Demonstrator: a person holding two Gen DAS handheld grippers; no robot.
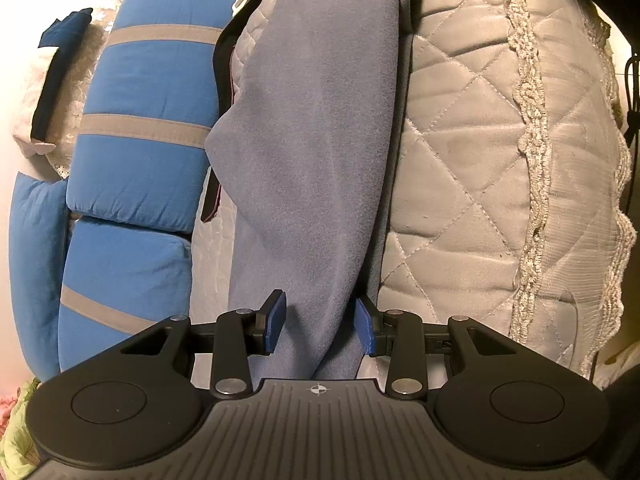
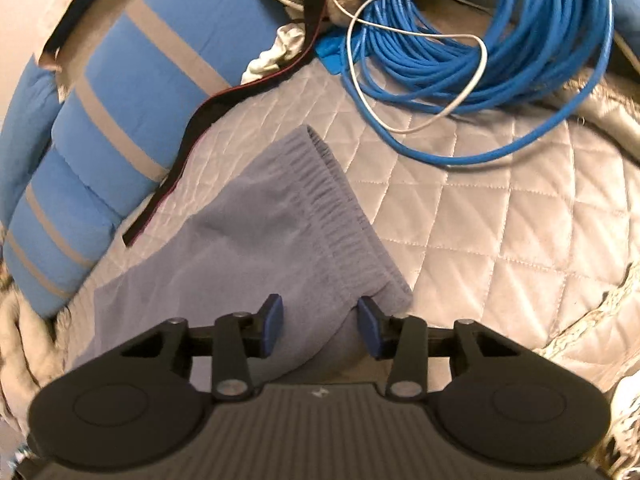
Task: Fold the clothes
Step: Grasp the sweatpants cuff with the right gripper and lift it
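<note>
Grey-blue fleece trousers (image 1: pixel 316 128) lie stretched along a quilted bedspread (image 1: pixel 460 184). In the left wrist view the cloth runs in a long band from the far end to my left gripper (image 1: pixel 320 324), which is shut on a thick fold of it. In the right wrist view the ribbed elastic waistband (image 2: pixel 336 208) crosses the picture diagonally. My right gripper (image 2: pixel 320 324) sits at the waistband's near corner, with the cloth bunched into a crease between its blue pads (image 2: pixel 274 320), which press on it.
A blue cushion with grey stripes (image 2: pixel 132 92) lines the left side of the bed. A dark strap (image 2: pixel 180 160) lies along its edge. A coil of blue cable (image 2: pixel 500 40) with a white cord (image 2: pixel 400 80) rests beyond the waistband. A lace trim (image 1: pixel 536 152) marks the bedspread's right edge.
</note>
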